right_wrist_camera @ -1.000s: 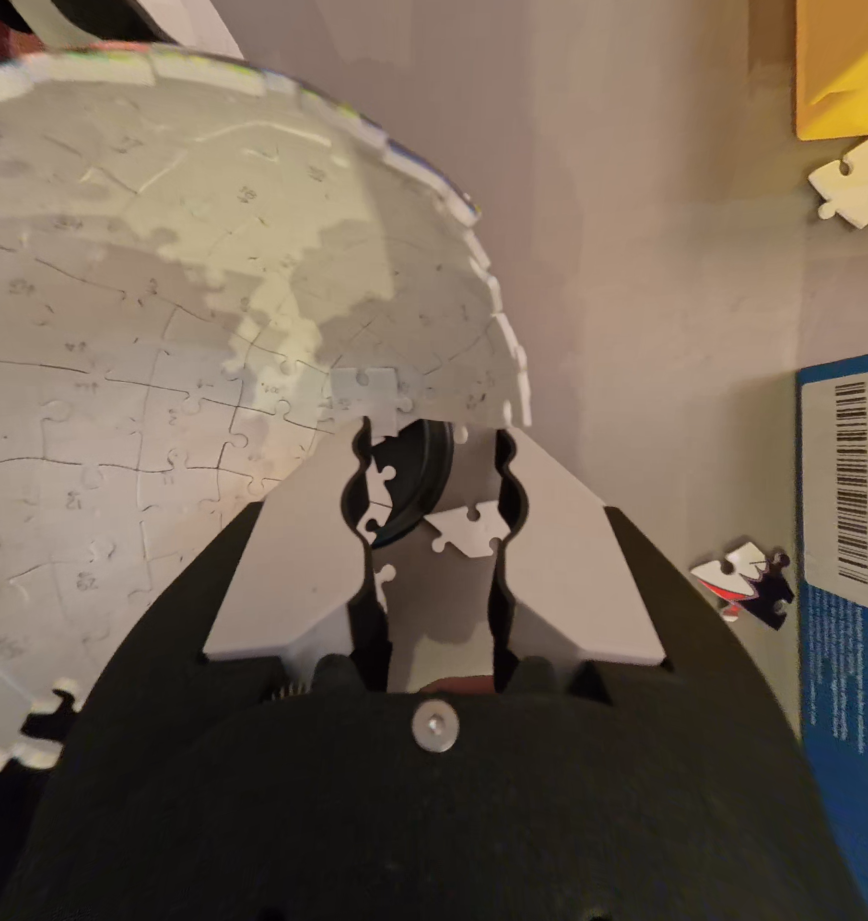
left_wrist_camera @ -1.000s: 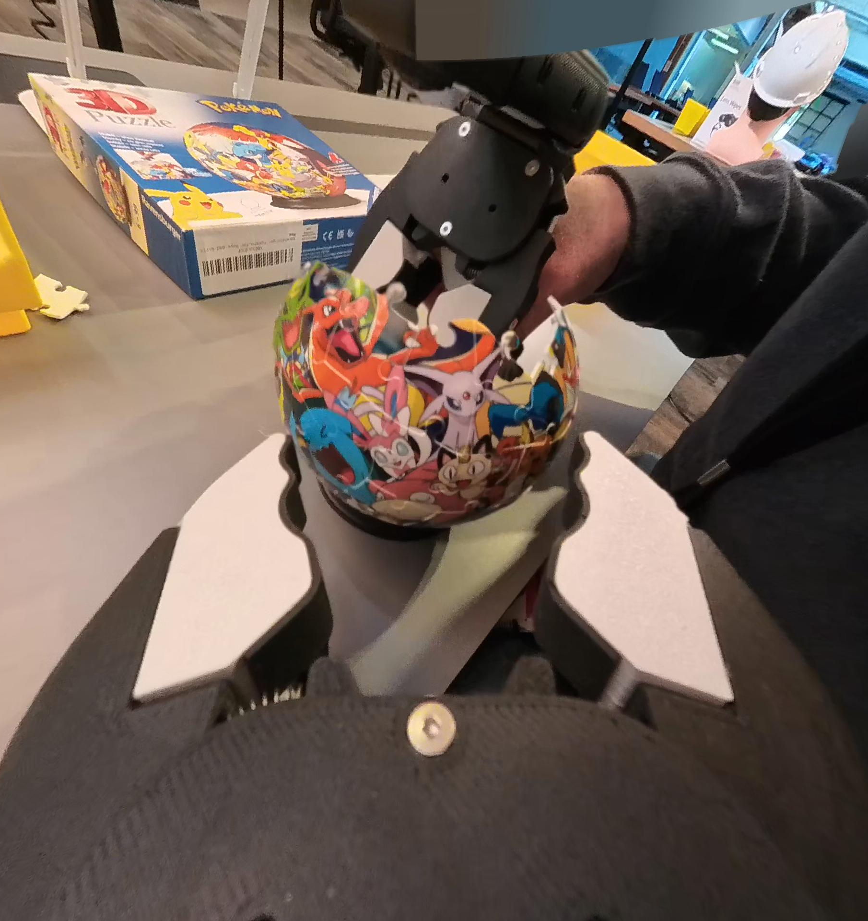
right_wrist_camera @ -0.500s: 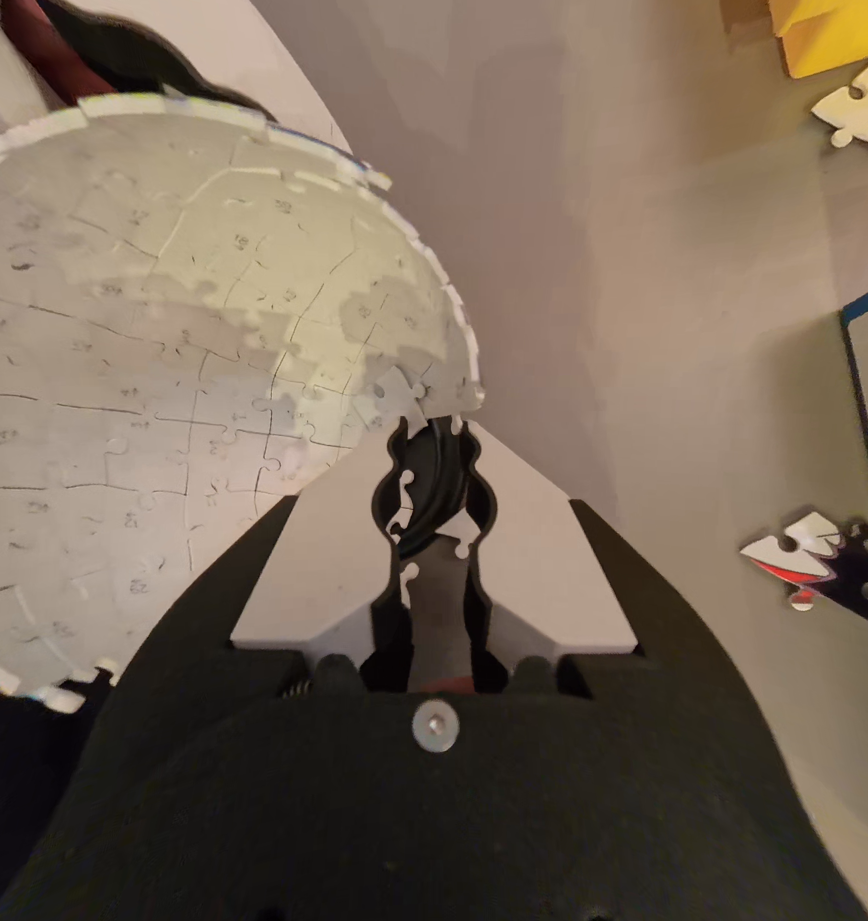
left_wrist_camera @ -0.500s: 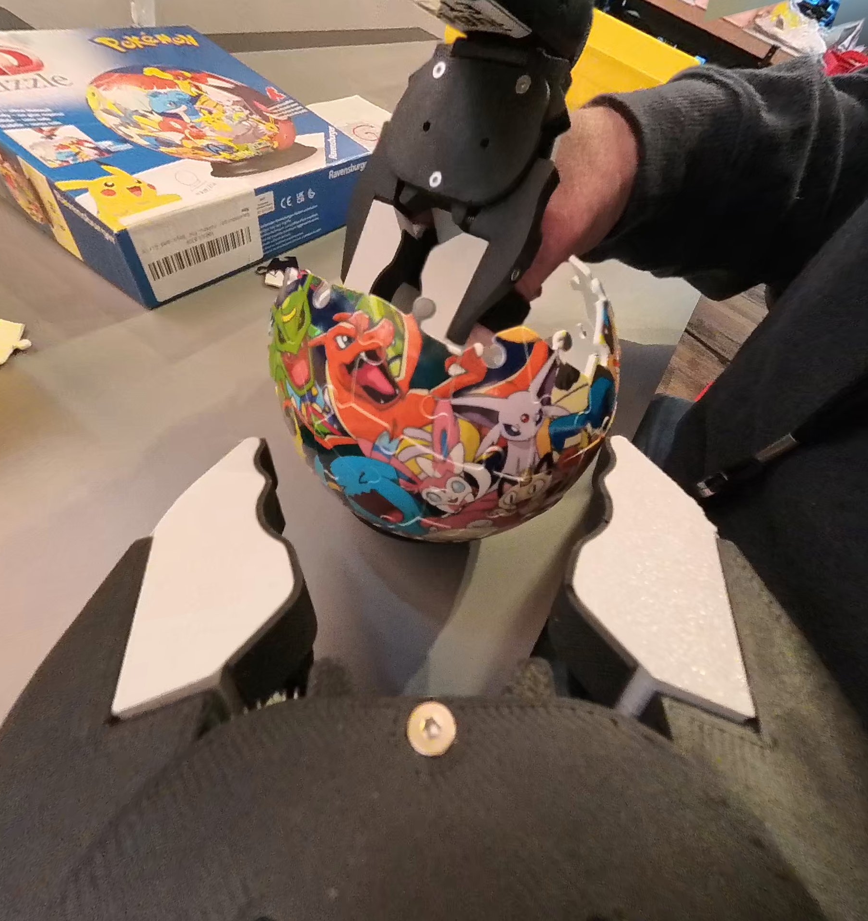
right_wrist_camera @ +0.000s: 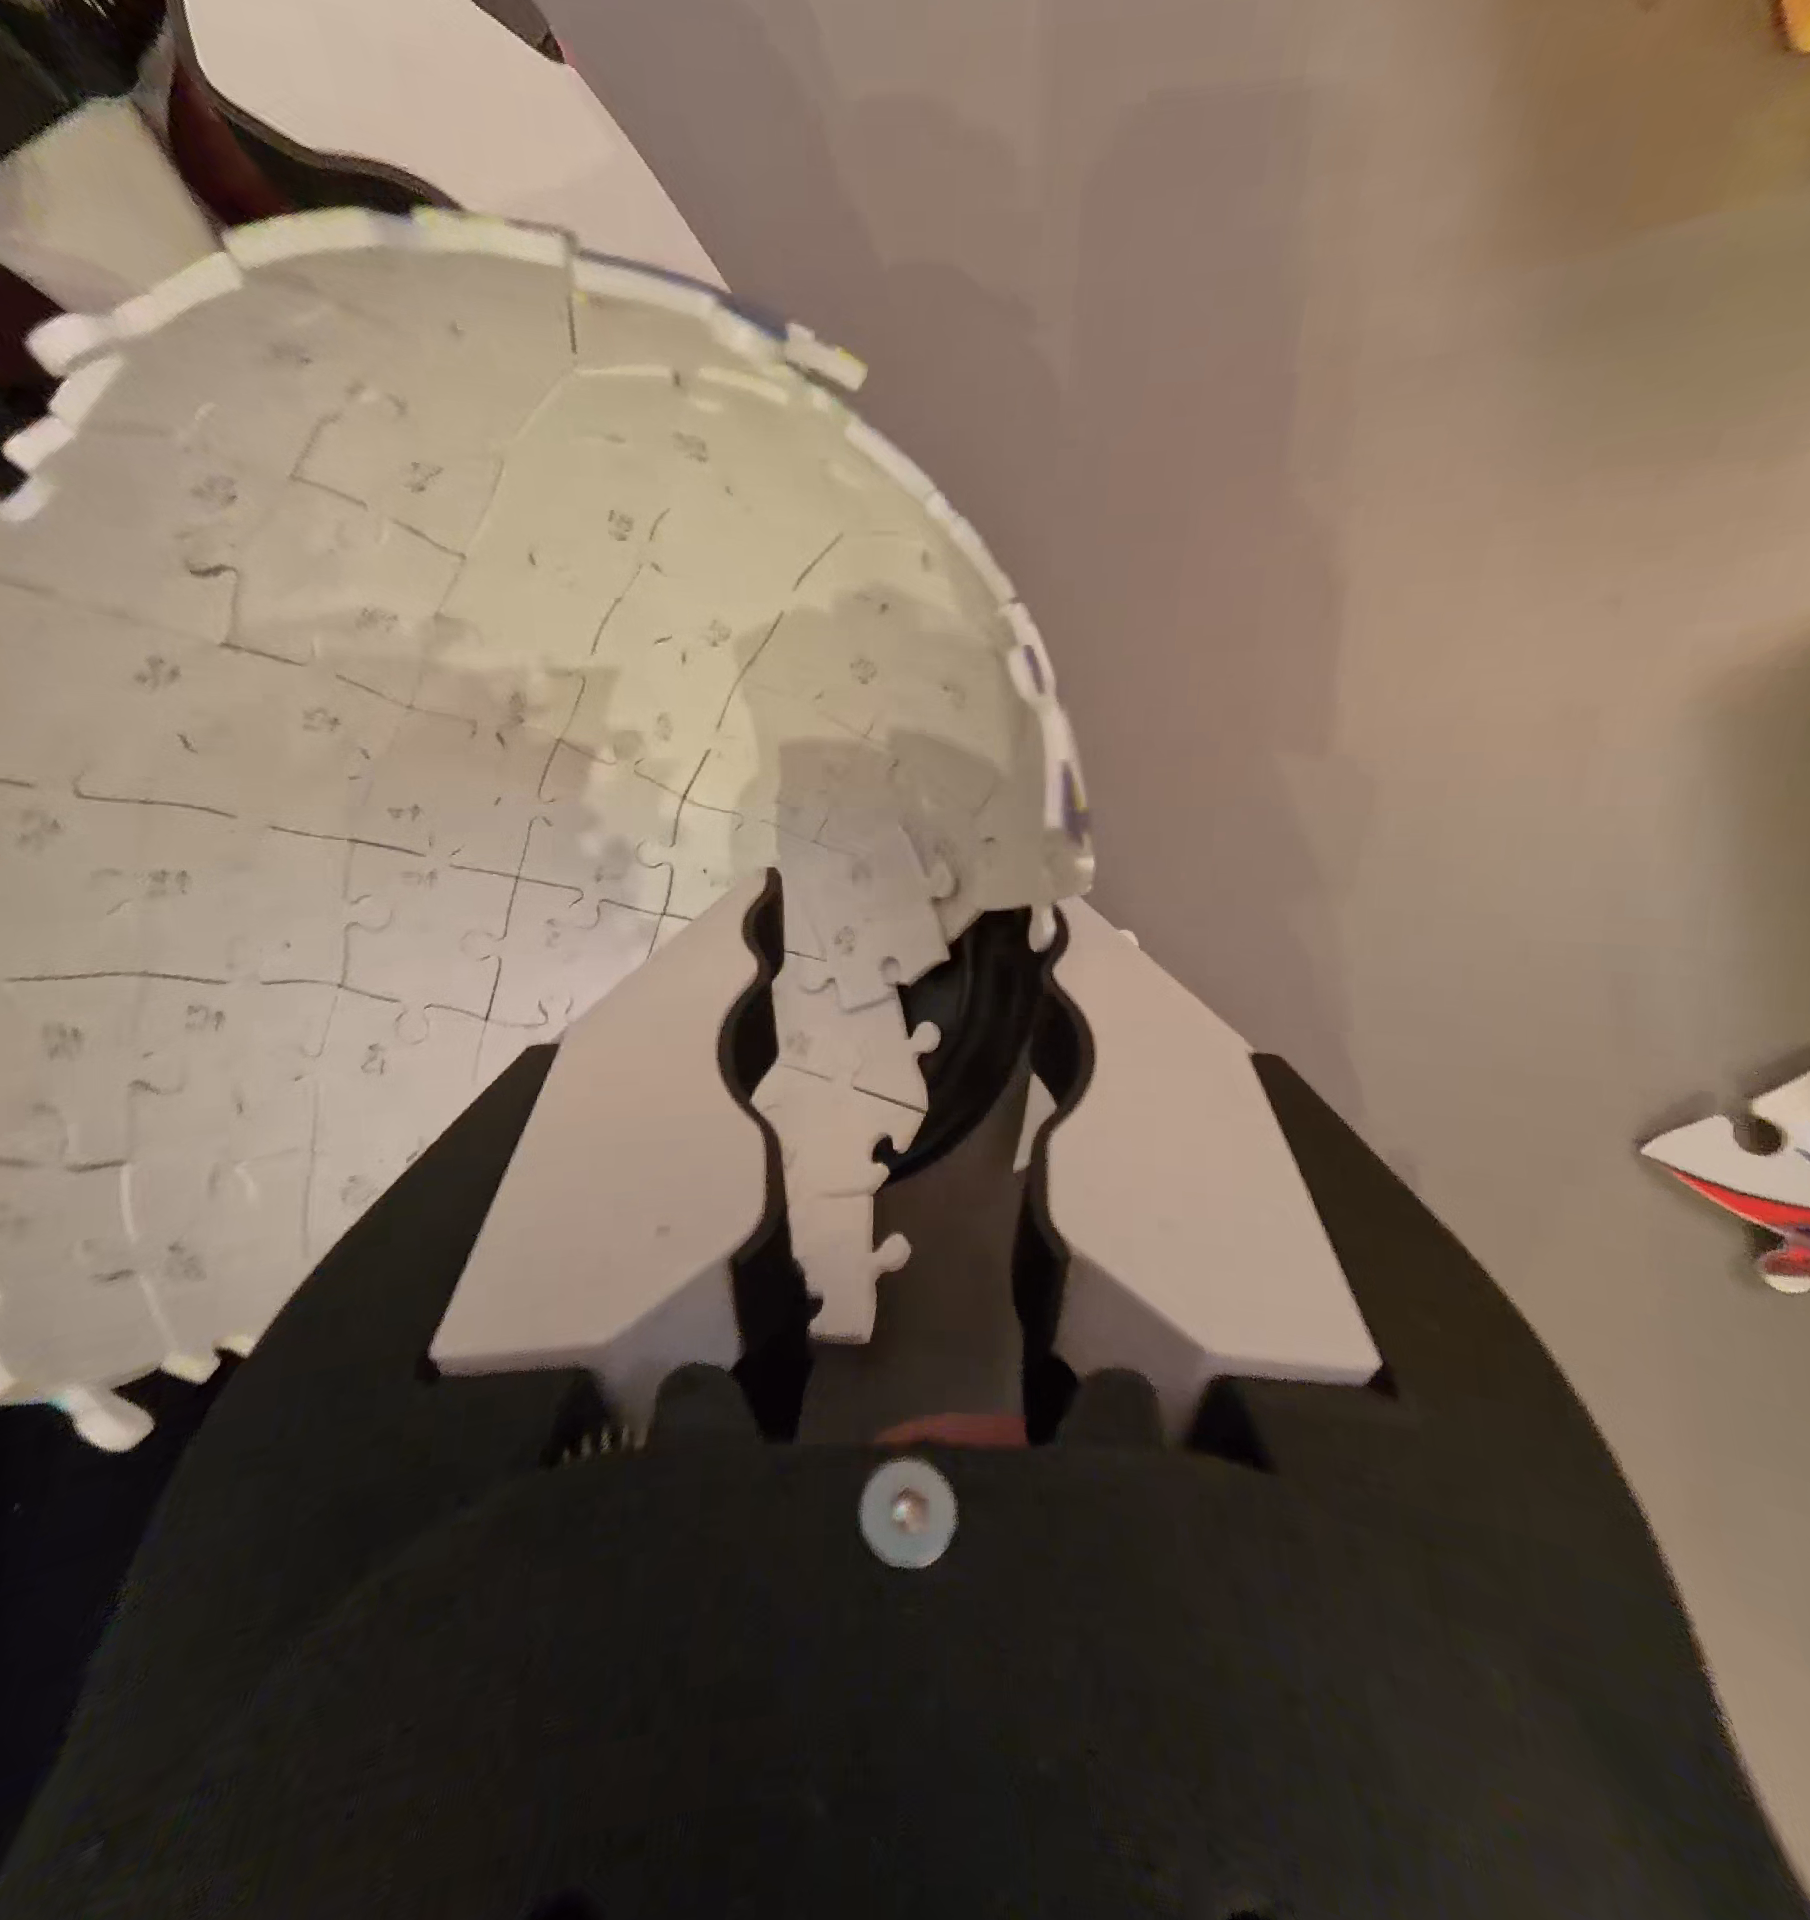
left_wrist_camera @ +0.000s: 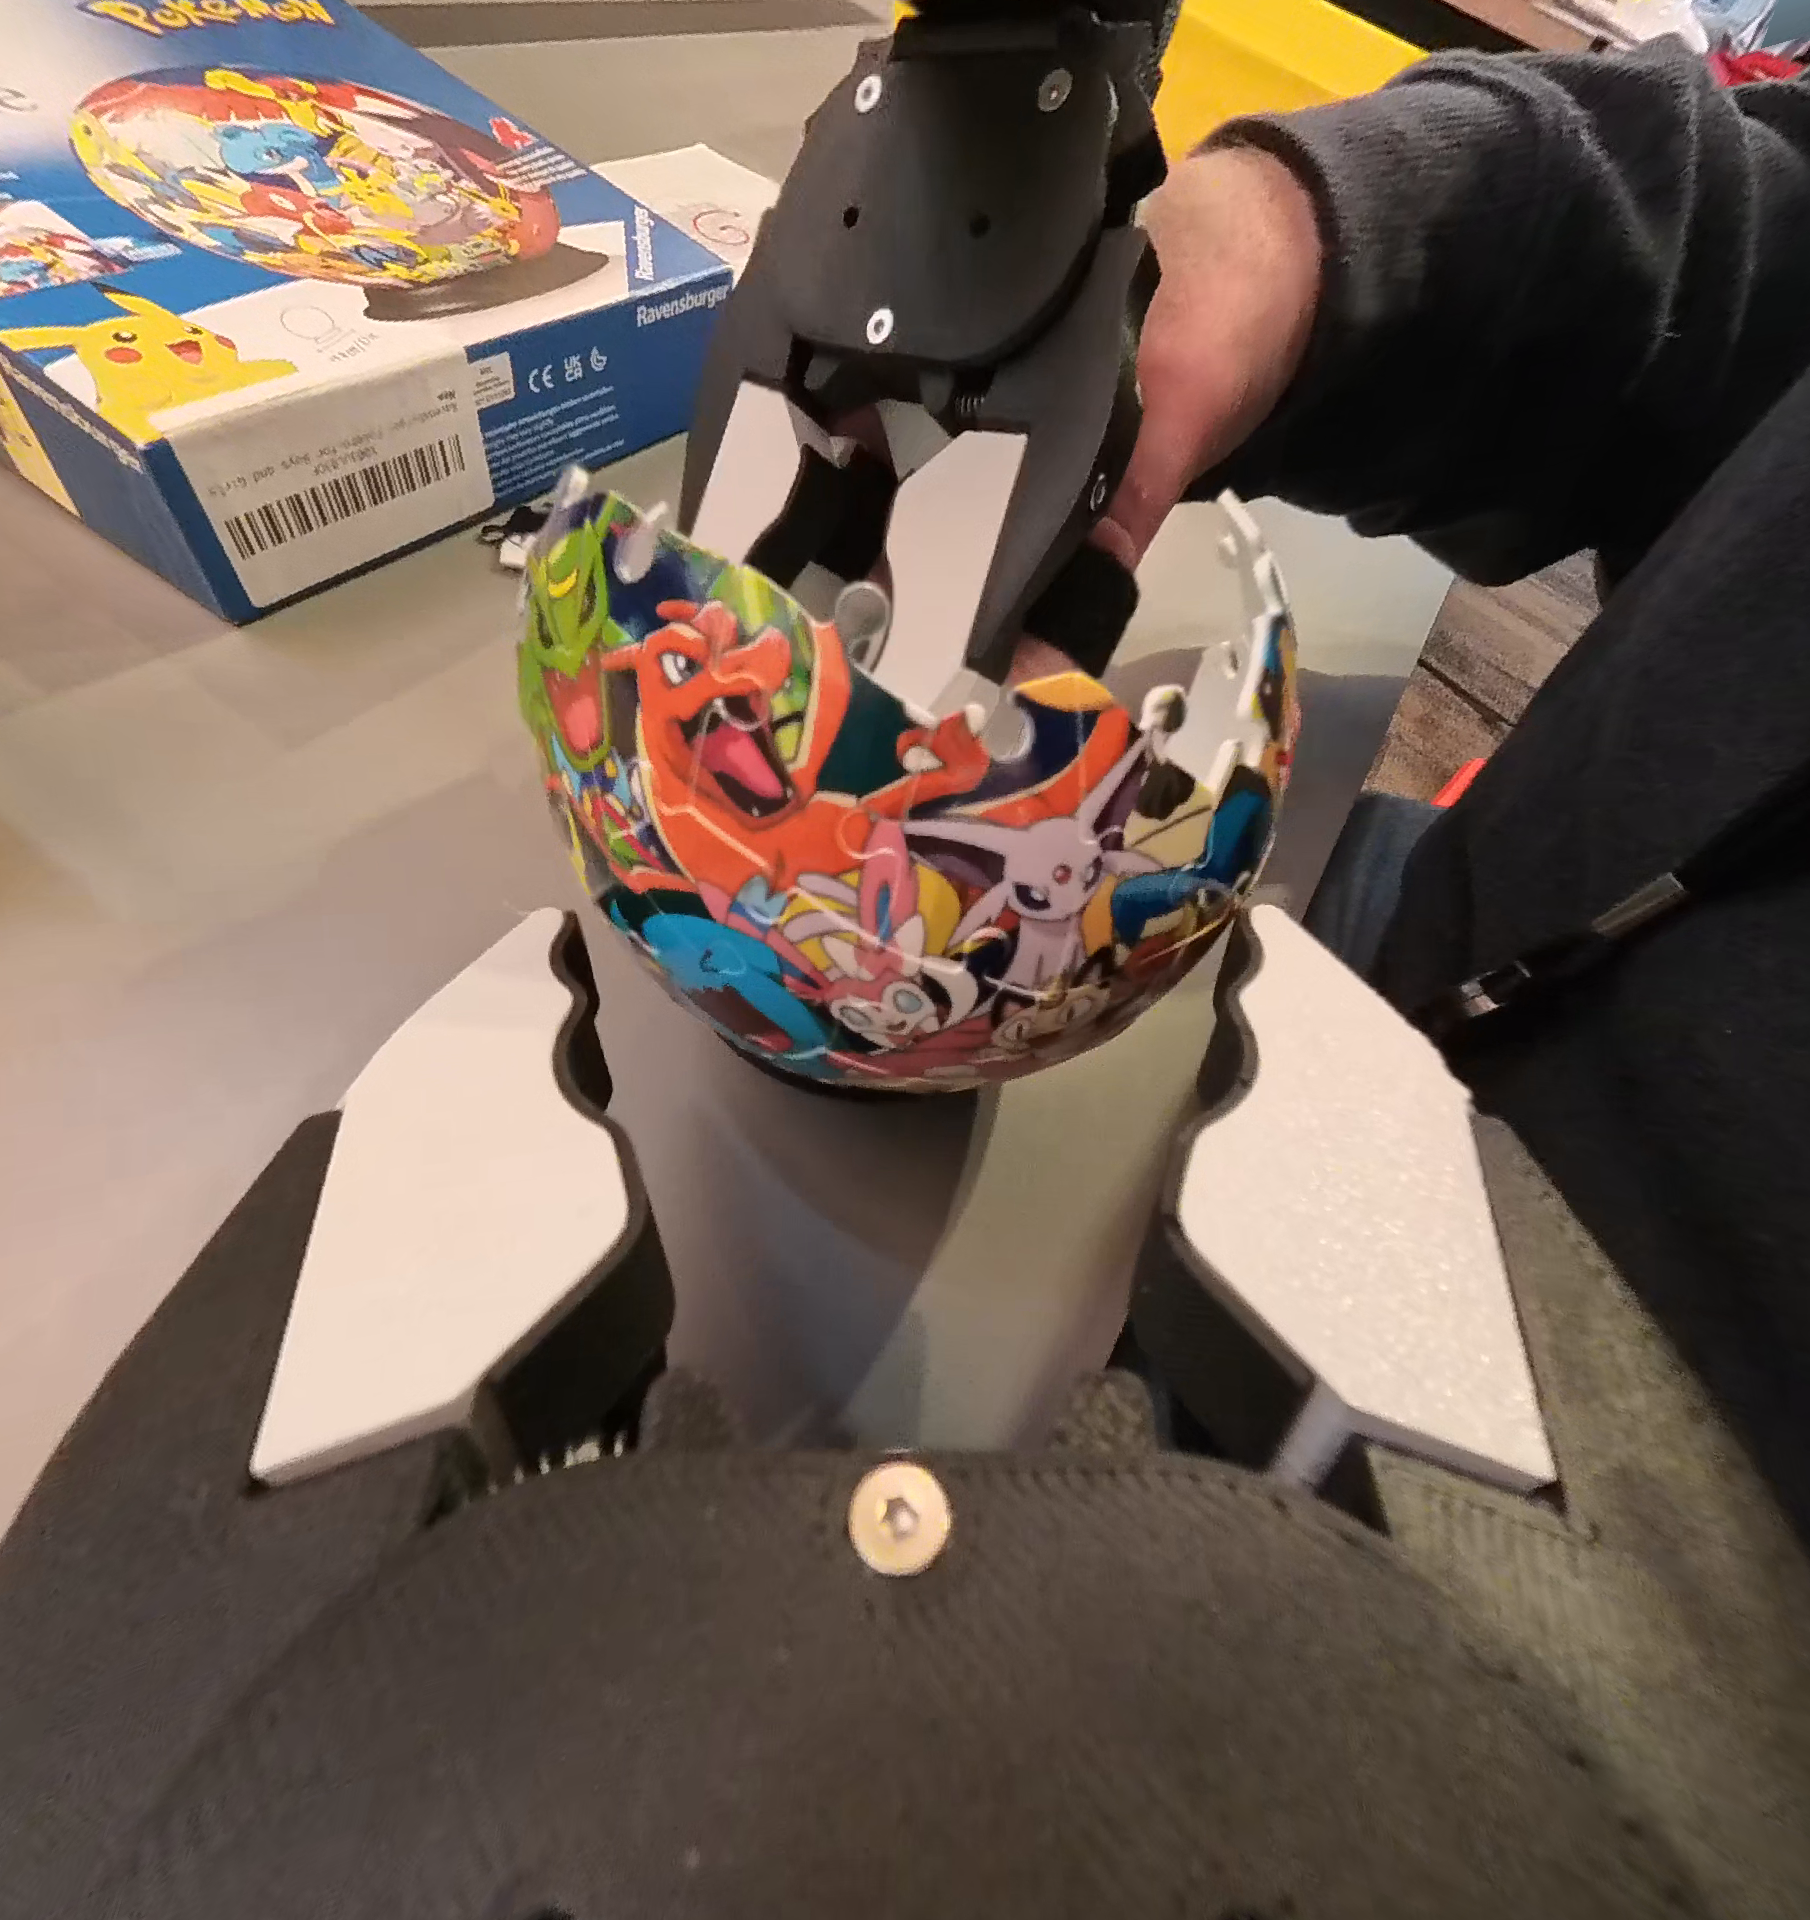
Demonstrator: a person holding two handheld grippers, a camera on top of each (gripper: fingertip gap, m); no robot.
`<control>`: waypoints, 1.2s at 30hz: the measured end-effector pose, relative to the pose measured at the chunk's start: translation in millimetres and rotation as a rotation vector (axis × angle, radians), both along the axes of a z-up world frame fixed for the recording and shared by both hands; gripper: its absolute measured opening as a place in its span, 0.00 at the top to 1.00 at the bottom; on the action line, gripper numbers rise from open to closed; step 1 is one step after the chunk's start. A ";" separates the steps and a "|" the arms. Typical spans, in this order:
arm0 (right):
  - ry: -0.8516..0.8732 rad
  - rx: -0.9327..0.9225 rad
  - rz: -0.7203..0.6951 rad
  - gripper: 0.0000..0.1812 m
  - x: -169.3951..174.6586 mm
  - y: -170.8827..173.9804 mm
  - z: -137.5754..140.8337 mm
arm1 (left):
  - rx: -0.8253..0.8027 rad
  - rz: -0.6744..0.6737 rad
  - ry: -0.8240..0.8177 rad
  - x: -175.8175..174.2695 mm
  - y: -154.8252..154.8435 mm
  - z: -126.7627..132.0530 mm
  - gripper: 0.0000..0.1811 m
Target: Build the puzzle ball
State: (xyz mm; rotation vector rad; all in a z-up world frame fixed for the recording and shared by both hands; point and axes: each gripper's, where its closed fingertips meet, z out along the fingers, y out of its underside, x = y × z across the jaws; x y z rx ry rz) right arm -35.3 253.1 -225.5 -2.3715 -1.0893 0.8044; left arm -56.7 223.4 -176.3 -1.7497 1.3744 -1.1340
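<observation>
The half-built puzzle ball (left_wrist_camera: 880, 831) is an open bowl with colourful cartoon figures outside, standing on a black base. My left gripper (left_wrist_camera: 906, 925) is open, with its fingers on either side of the ball's lower front and not touching it. My right gripper (left_wrist_camera: 859, 623) comes down from above and is open, with its jaws astride the ball's front rim. In the right wrist view the ball's white numbered inside (right_wrist_camera: 413, 727) fills the left. The jagged rim runs between the right gripper's (right_wrist_camera: 911, 904) jaws, and the black base (right_wrist_camera: 968, 1029) shows below.
The blue puzzle box (left_wrist_camera: 309, 260) lies at the back left on the grey table (left_wrist_camera: 205, 883). A loose red, white and black piece (right_wrist_camera: 1753, 1174) lies to the right of the ball. A yellow bin (left_wrist_camera: 1265, 62) stands behind. A person's hand (left_wrist_camera: 1223, 343) and dark sleeve are at right.
The left gripper has risen and closed in on the ball, still open. The right jaws narrowed, then widened. The loose white piece seen between them no longer shows apart from the rim.
</observation>
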 end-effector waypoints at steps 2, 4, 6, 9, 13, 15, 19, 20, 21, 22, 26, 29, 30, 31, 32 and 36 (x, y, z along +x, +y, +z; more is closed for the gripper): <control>-0.026 0.006 0.006 0.80 1.4 2.8 -1.3 | 0.000 -0.003 -0.001 0.4 -0.4 0.1 0.38; -0.052 0.013 -0.001 0.84 3.5 5.9 -3.0 | -0.002 -0.005 -0.003 1.1 -0.7 0.4 0.39; -0.051 0.007 0.000 0.85 4.4 5.9 -2.8 | -0.002 -0.009 -0.003 1.8 -1.4 0.3 0.39; -0.026 -0.010 -0.009 0.89 7.3 6.4 0.3 | -0.004 -0.011 -0.001 1.7 -1.4 -0.4 0.39; -0.008 -0.028 -0.023 0.91 13.2 8.1 3.2 | -0.001 -0.012 -0.005 2.1 -0.9 0.7 0.40; 0.005 -0.038 -0.032 0.92 15.5 8.8 4.8 | 0.001 -0.017 0.000 2.6 -1.4 0.1 0.41; 0.028 -0.052 -0.034 0.94 21.2 8.2 7.7 | -0.005 -0.012 -0.005 2.7 0.6 2.5 0.41; 0.032 -0.054 -0.036 0.94 23.1 8.4 8.3 | -0.014 -0.001 -0.011 1.2 3.2 4.7 0.41; 0.036 -0.050 -0.039 0.94 24.5 9.0 9.1 | -0.037 0.012 -0.039 0.2 6.0 11.5 0.41; 0.042 -0.049 -0.042 0.95 24.8 9.2 10.0 | -0.066 0.025 -0.083 -0.2 8.5 22.2 0.42; 0.054 -0.052 -0.053 0.95 24.8 9.6 11.5 | -0.088 0.068 -0.142 3.6 19.3 57.7 0.43; 0.062 -0.047 -0.070 0.95 25.0 10.8 12.9 | -0.062 0.090 -0.088 14.1 19.8 63.0 0.44; 0.065 -0.041 -0.074 0.95 25.2 11.8 13.4 | -0.054 0.093 -0.066 16.9 19.4 60.9 0.44; 0.064 -0.035 -0.072 0.95 25.6 12.3 13.7 | -0.046 0.093 -0.054 19.1 19.2 58.4 0.44; 0.061 -0.032 -0.069 0.95 25.8 12.5 13.7 | -0.046 0.102 -0.035 20.3 20.8 52.7 0.45; 0.028 -0.009 -0.056 0.88 27.1 12.3 16.3 | -0.110 0.090 -0.029 24.2 14.7 36.2 0.48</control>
